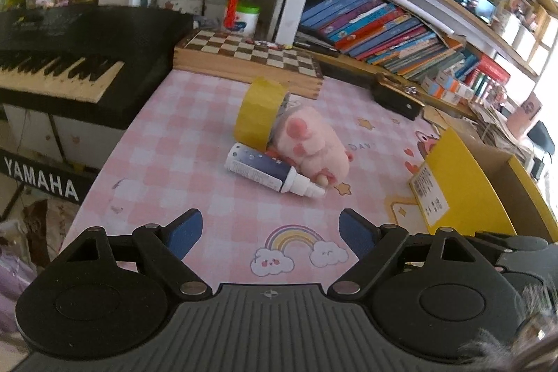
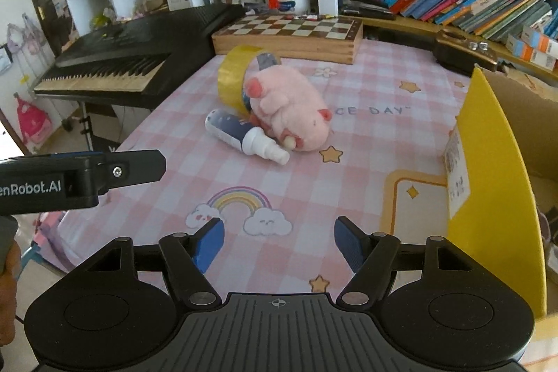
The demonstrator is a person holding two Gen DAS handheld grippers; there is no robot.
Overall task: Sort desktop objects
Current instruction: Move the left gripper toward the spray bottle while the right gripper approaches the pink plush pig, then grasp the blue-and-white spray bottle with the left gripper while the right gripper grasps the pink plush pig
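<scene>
The desktop objects are lying in a small cluster on the pink checked tablecloth (image 1: 195,142), and the chessboard box (image 1: 251,61) at the back of the table is serving as the landmark for all of them. A roll of yellow tape (image 1: 259,114) is standing on its edge just in front of the chessboard box. A pink plush toy (image 1: 310,145) is lying on its side in front of that box too, leaning against the tape roll on the side nearer the cameras. A spray bottle (image 1: 268,171) with a dark blue label and a white nozzle is lying flat, farther from the chessboard box than the plush, and it is touching the plush along its length. A yellow cardboard box (image 2: 495,169) is standing open well to the right of the chessboard box, at the table's near right side. A black keyboard (image 1: 59,65) is sitting to the left of the chessboard box, beside the table.

The left gripper (image 1: 270,229) is hovering above the cloth, on the near side of the cluster from the chessboard box, with its jaws standing wide apart and nothing between them. The right gripper (image 2: 277,241) is hanging over the rainbow print (image 2: 239,201), also nearer than the cluster, and its blue-padded jaws are likewise gaping apart on nothing. In the right wrist view the left gripper's body is reaching in from the left edge.
</scene>
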